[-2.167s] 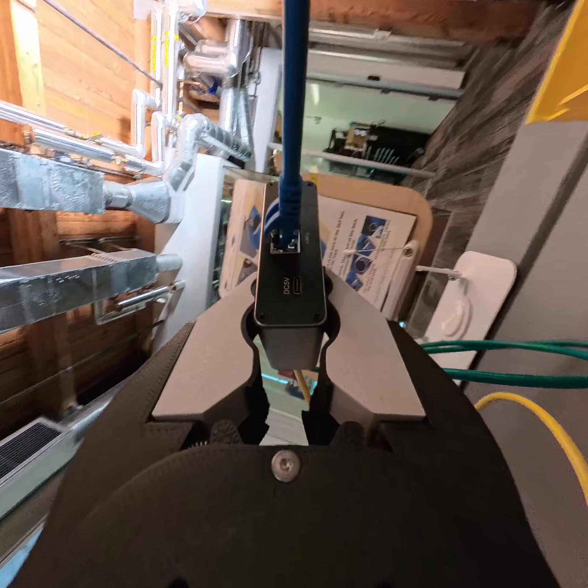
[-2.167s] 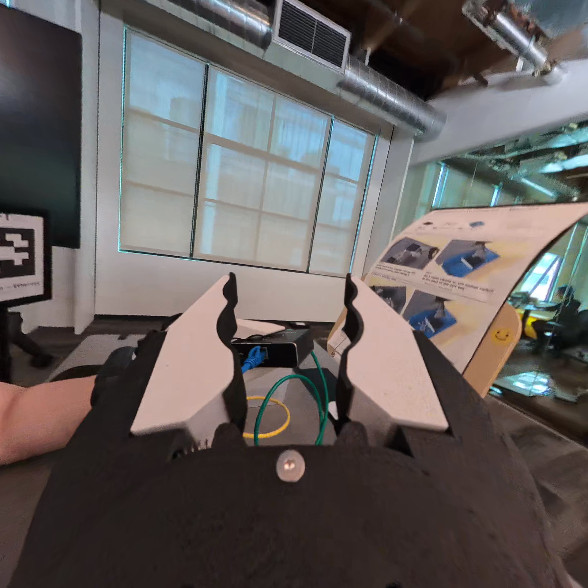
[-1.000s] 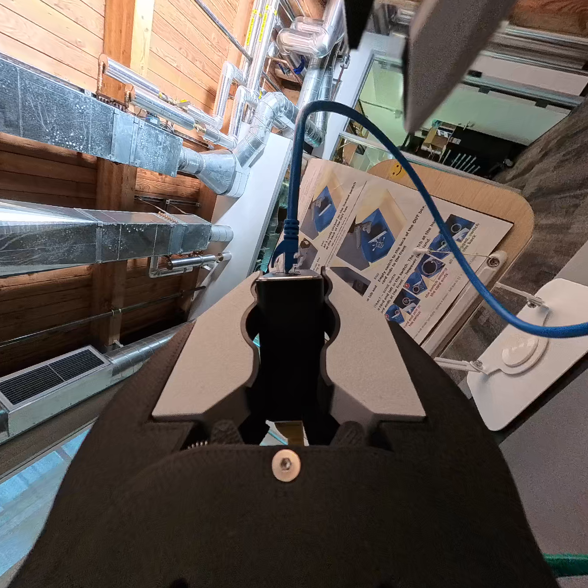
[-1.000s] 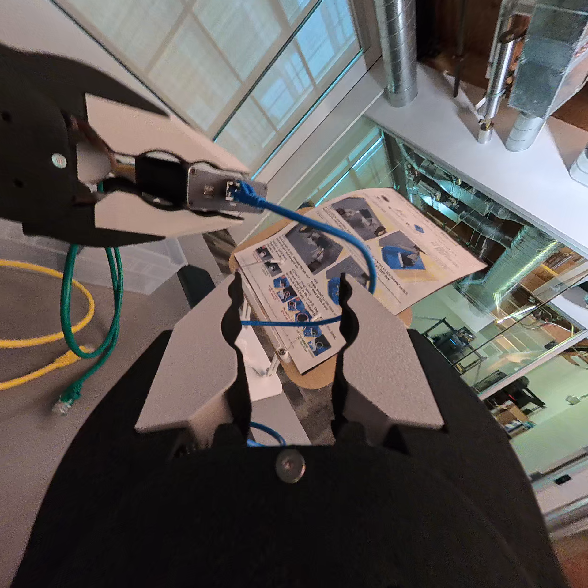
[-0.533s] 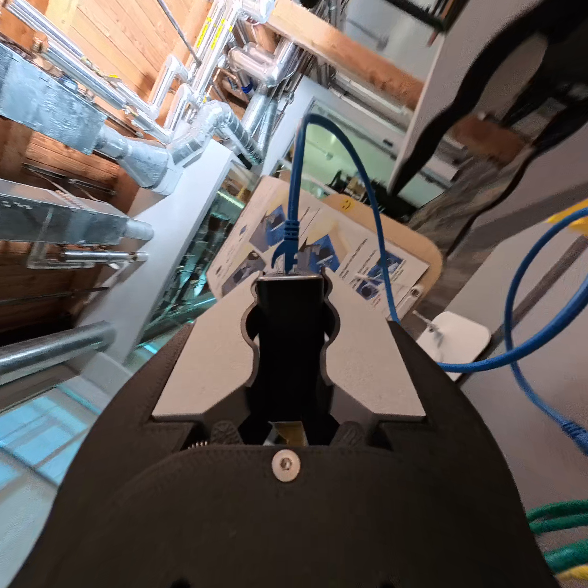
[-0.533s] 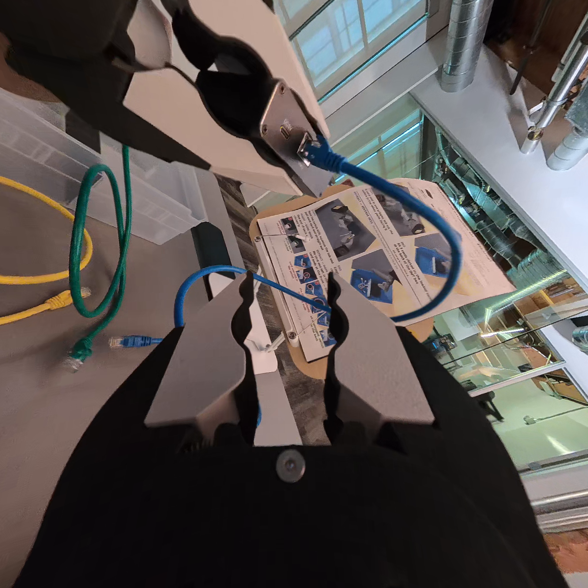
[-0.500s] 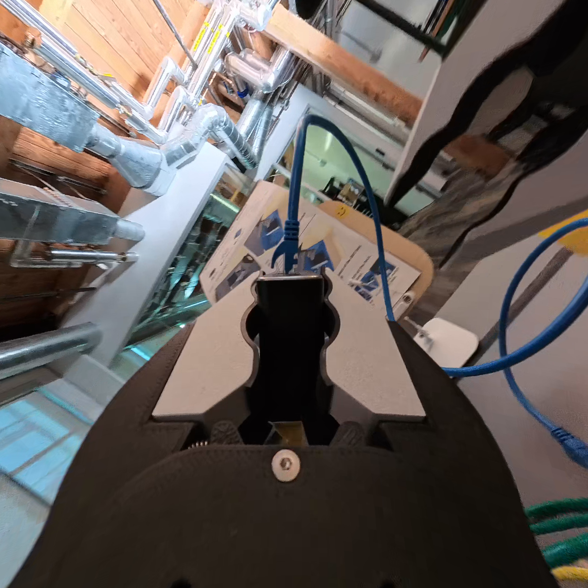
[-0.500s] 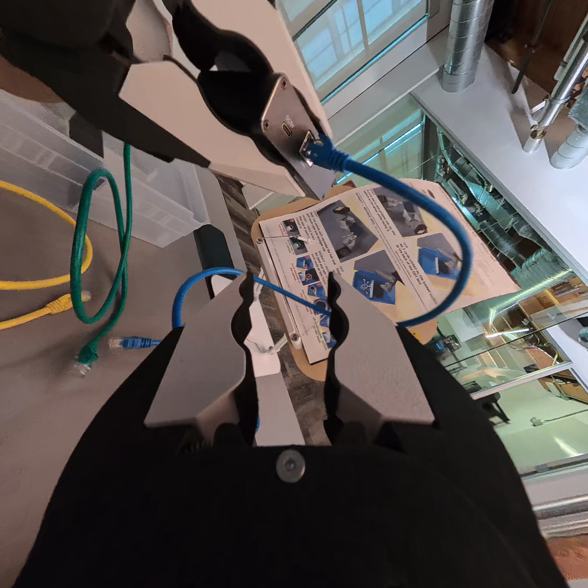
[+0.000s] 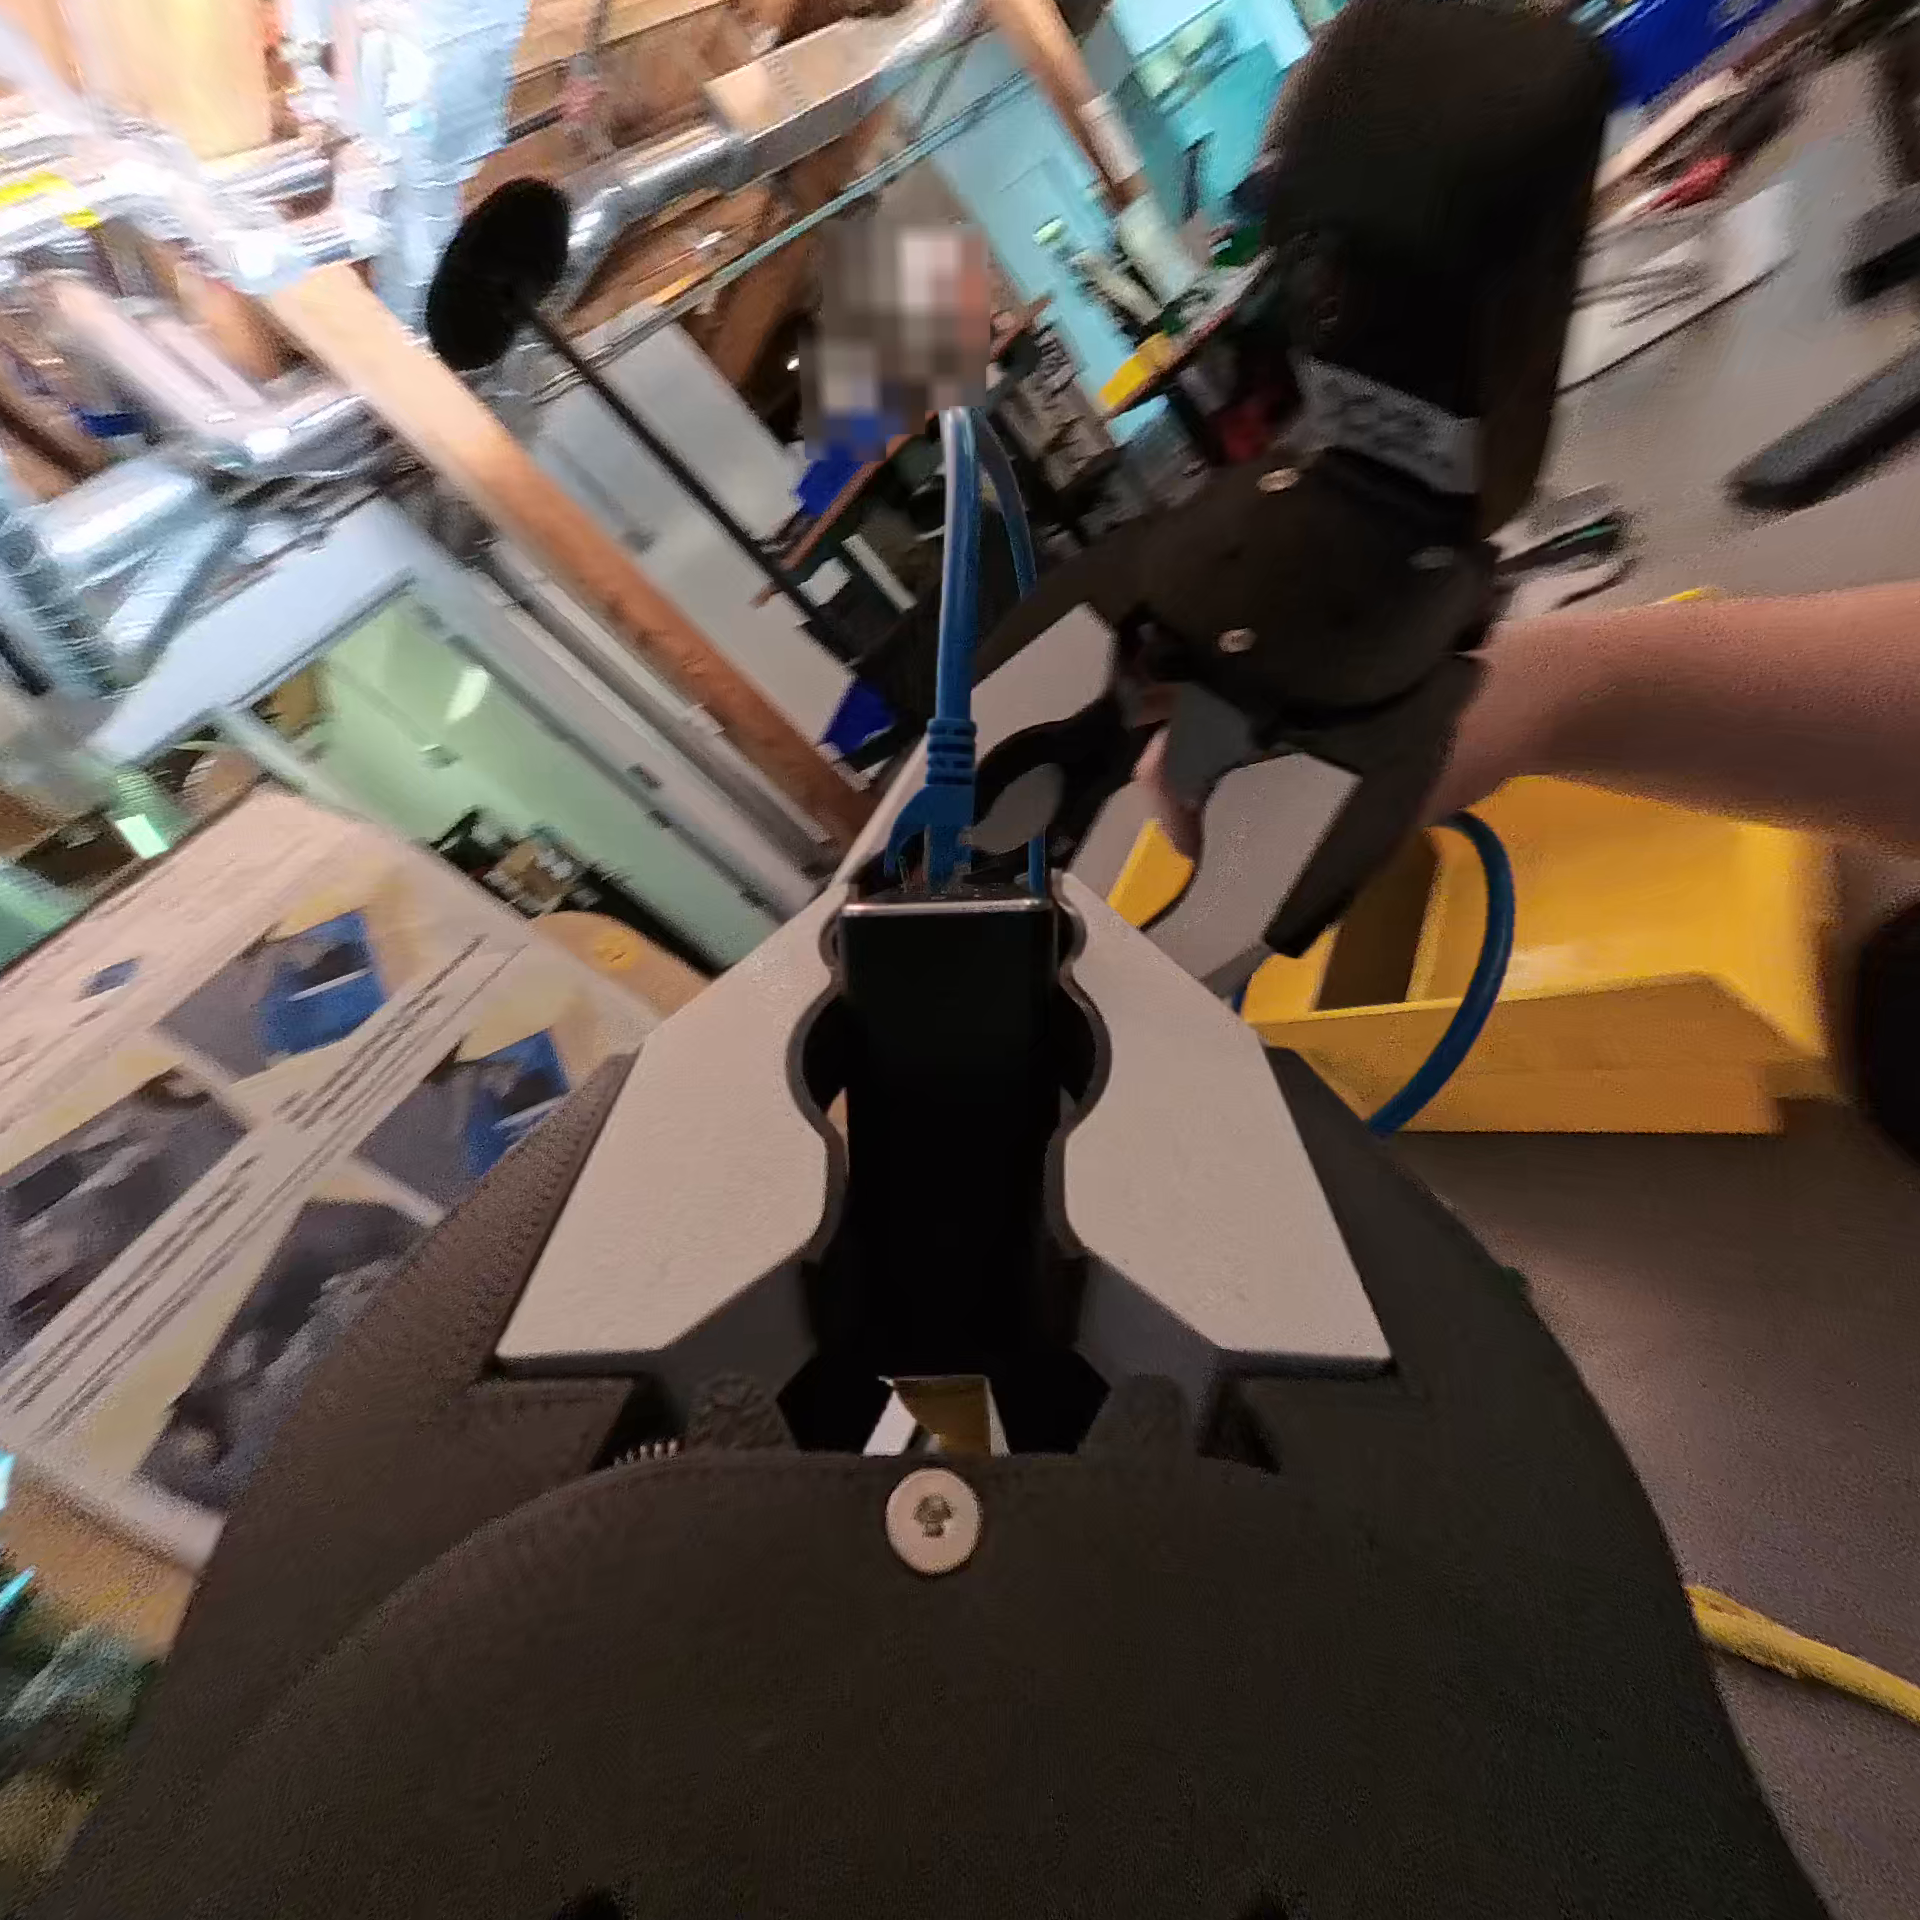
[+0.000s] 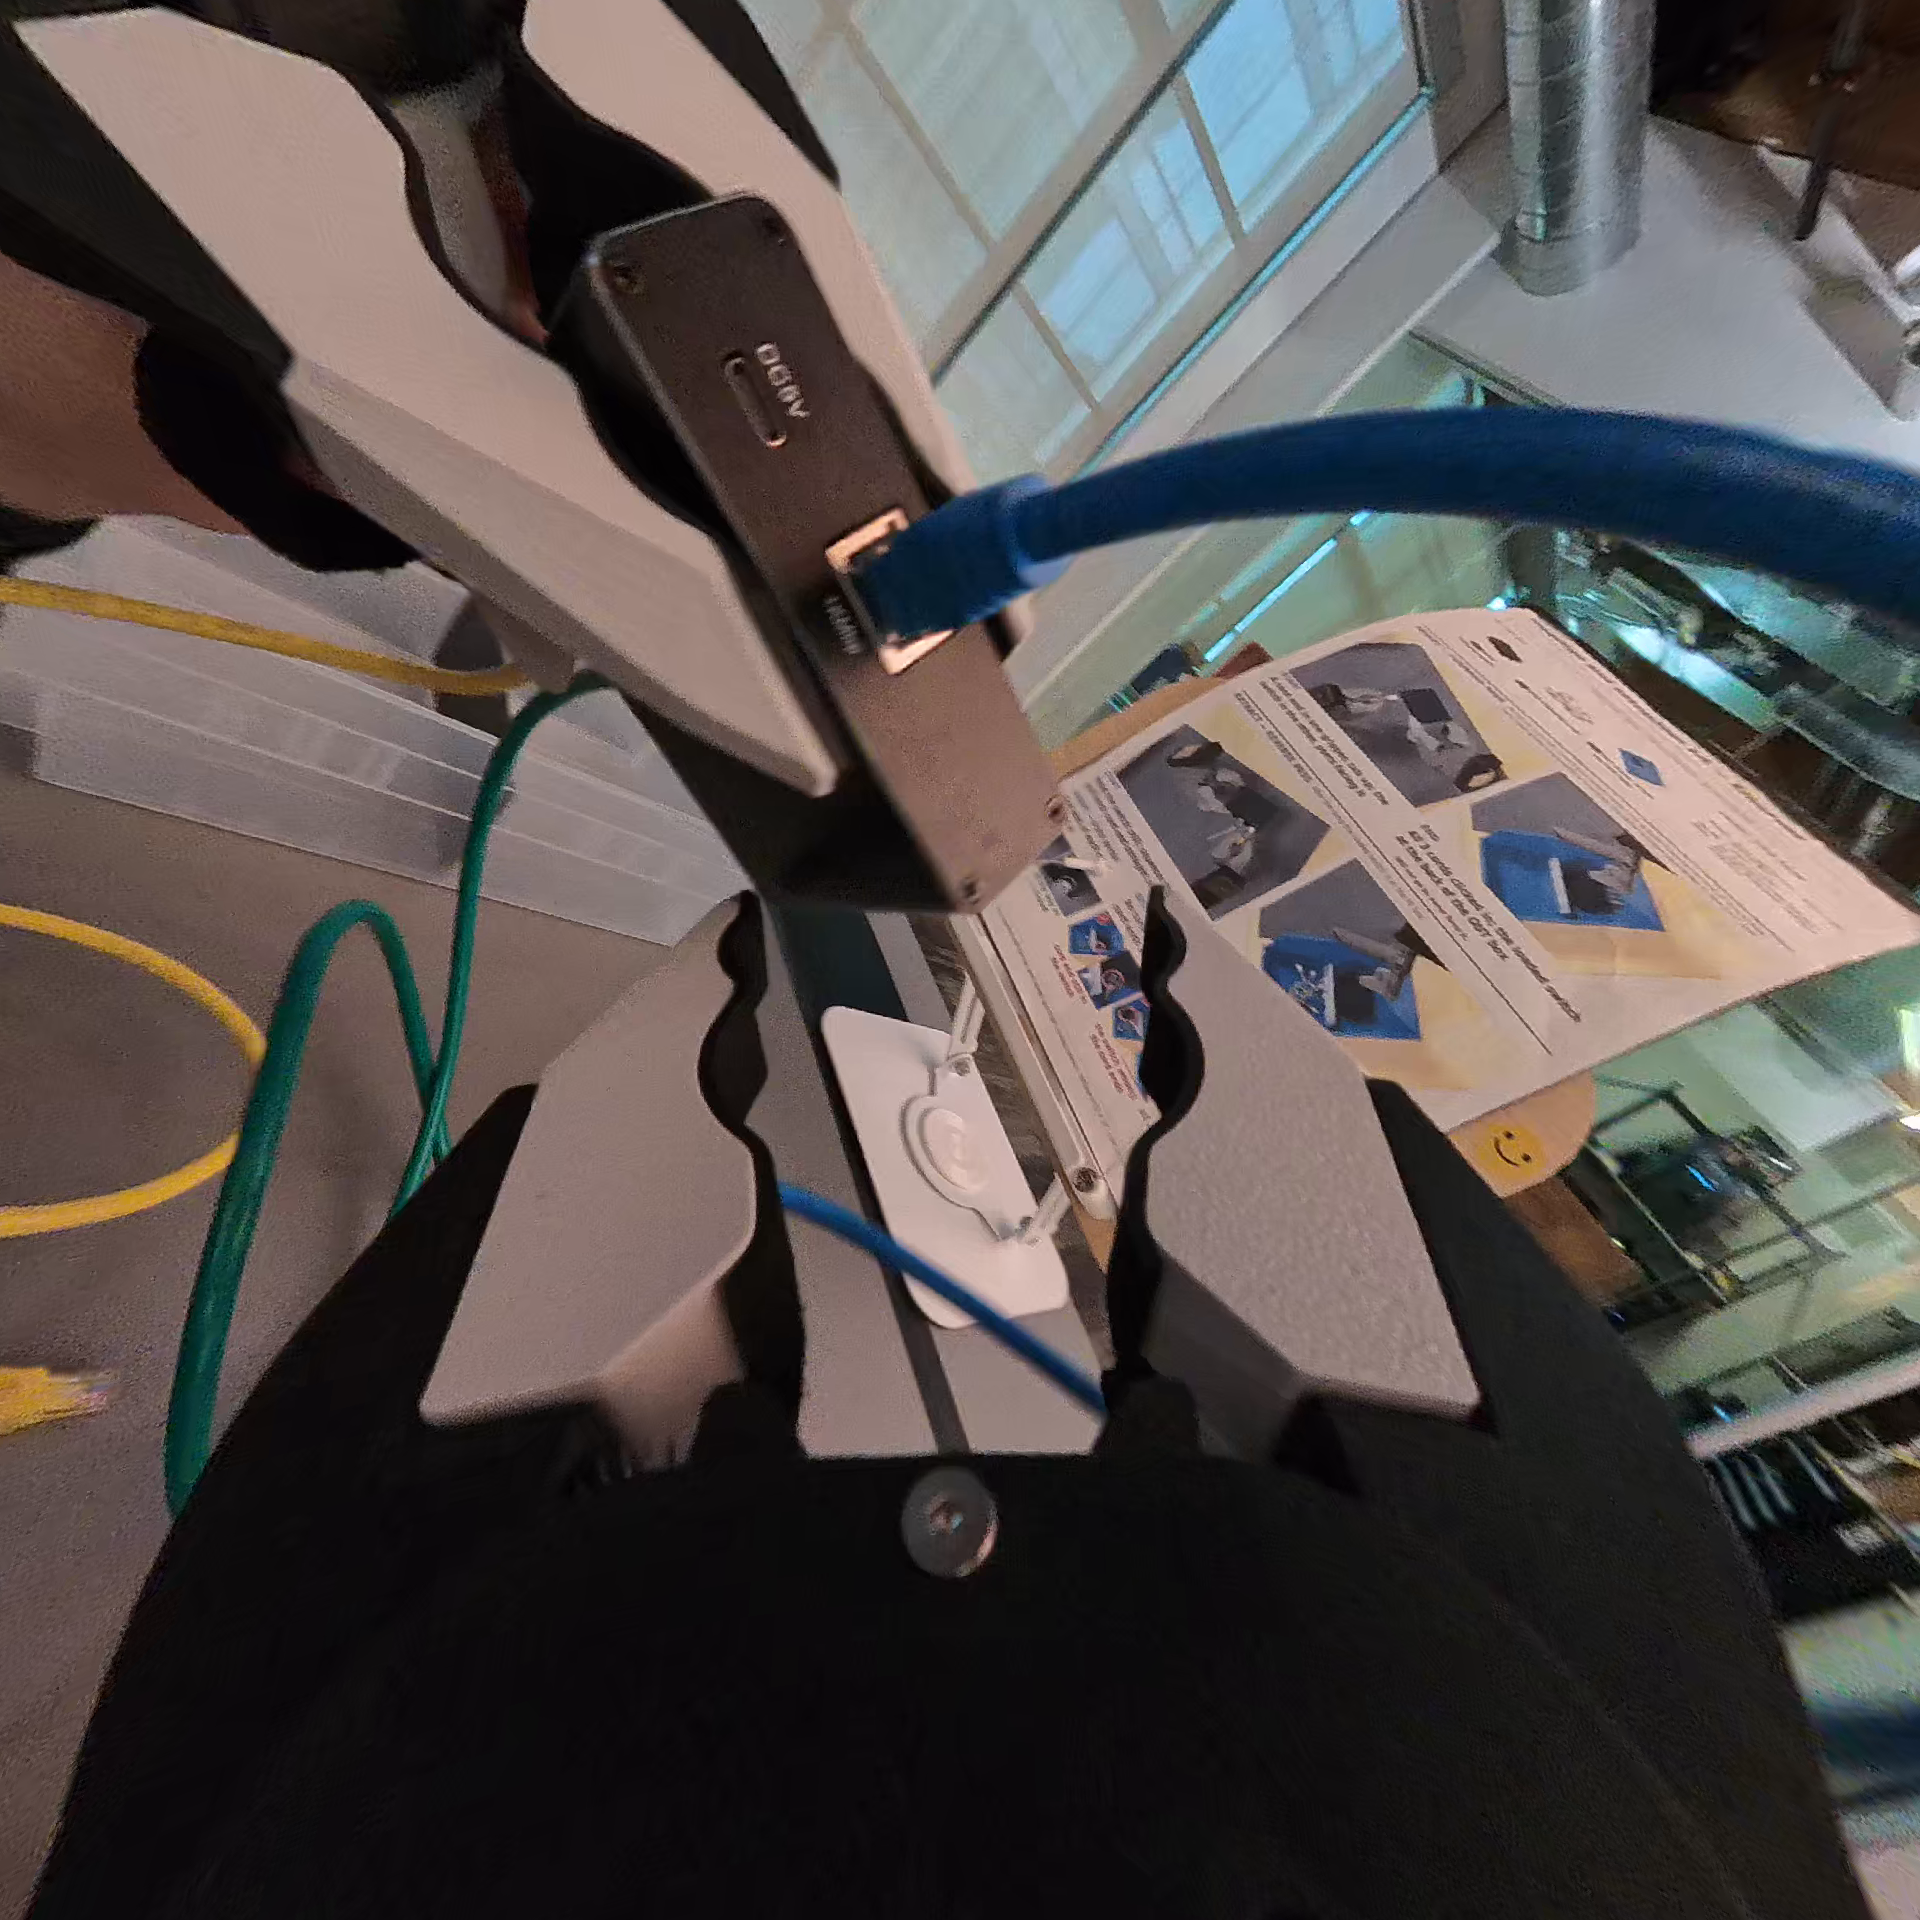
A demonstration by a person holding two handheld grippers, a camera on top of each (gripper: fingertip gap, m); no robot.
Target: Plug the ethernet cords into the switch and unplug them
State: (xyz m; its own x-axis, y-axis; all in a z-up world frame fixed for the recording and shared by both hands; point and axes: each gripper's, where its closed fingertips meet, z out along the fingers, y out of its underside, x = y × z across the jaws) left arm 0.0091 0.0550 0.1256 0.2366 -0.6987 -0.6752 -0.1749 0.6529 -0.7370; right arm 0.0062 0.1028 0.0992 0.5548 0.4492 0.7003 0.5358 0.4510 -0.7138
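Note:
My left gripper (image 9: 951, 914) is shut on the black switch (image 9: 948, 1091), held end-on. A blue ethernet cord (image 9: 940, 769) is plugged into the switch's far face and arcs up and over to the right. In the right wrist view the switch (image 10: 790, 488) hangs just above my right gripper (image 10: 945, 914), with the blue plug (image 10: 935, 582) seated in its port. My right gripper is open and empty, its tips just below the switch's lower end. A lower run of the blue cord (image 10: 914, 1268) passes between its fingers near their base. The right gripper (image 9: 1174, 769) also shows just beyond the switch.
On the grey table lie a green cord (image 10: 260, 1122), a yellow cord (image 10: 135, 1195) and a clear plastic bin (image 10: 312, 769). An instruction sheet (image 10: 1403, 831) stands on a board with a white base (image 10: 945, 1143). A yellow bin (image 9: 1558, 997) stands behind. A bare forearm (image 9: 1714, 696) comes in from the right. Across from one pair of fingers to the other is roughly 6 cm.
The left gripper has swung round with the switch, which now faces the right gripper and sits much closer to it. The right gripper's fingers have spread wider. The blue cord stays plugged in.

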